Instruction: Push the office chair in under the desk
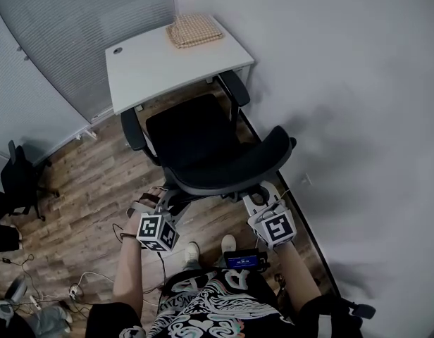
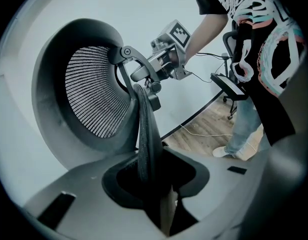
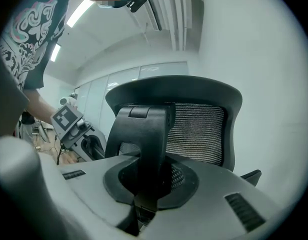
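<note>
A black office chair [image 1: 203, 143] stands on the wood floor facing a white desk [image 1: 153, 65], its seat partly under the desk's front edge. I stand behind its curved backrest [image 1: 234, 171]. My left gripper [image 1: 168, 204] [image 2: 154, 184] is shut on the backrest's thin black rim [image 2: 146, 129], beside the grey mesh [image 2: 94, 94]. My right gripper [image 1: 261, 194] [image 3: 146, 184] is shut on the black support bar [image 3: 146, 139] behind the mesh [image 3: 194, 129]. Each gripper shows in the other's view: the right gripper [image 2: 161, 66] and the left gripper [image 3: 86, 139].
A woven tan mat [image 1: 194, 29] lies on the desk's far corner. A white wall [image 1: 358, 118] runs close along the chair's right side. Another black chair [image 1: 20, 178] stands at the far left. Cables [image 1: 76, 287] trail over the floor at lower left.
</note>
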The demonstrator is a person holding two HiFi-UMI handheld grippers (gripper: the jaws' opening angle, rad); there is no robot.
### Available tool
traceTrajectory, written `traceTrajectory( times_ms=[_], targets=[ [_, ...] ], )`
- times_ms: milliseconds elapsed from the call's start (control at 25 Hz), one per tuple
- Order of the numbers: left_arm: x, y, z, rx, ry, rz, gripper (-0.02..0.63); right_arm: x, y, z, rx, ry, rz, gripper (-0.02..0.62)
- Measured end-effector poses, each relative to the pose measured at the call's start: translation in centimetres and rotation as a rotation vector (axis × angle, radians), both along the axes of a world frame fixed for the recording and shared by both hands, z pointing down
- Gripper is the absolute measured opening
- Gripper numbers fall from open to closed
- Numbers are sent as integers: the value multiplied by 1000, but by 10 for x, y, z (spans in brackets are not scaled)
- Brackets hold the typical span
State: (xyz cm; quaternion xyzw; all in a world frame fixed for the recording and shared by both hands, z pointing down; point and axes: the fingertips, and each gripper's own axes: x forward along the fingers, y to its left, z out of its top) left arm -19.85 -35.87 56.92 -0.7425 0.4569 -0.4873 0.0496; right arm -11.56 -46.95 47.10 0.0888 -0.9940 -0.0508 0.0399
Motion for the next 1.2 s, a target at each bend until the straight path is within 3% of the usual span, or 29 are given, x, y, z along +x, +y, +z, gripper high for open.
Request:
traceTrajectory(
  times_ms=[360, 640, 800, 1200],
  targets=[
    [-3, -4, 5, 19, -30, 0, 135, -1, -6, 6, -12, -1, 54, 46],
    [-5, -10, 11, 62, -121, -18, 135, -1, -15, 16, -67, 73, 77, 43],
    [-1, -5, 15, 9, -107, -29, 215, 0, -18, 17, -90, 93, 123, 46],
    [0, 0, 14, -10, -100, -12, 249, 17, -13, 13, -128, 126, 222, 64]
  ],
)
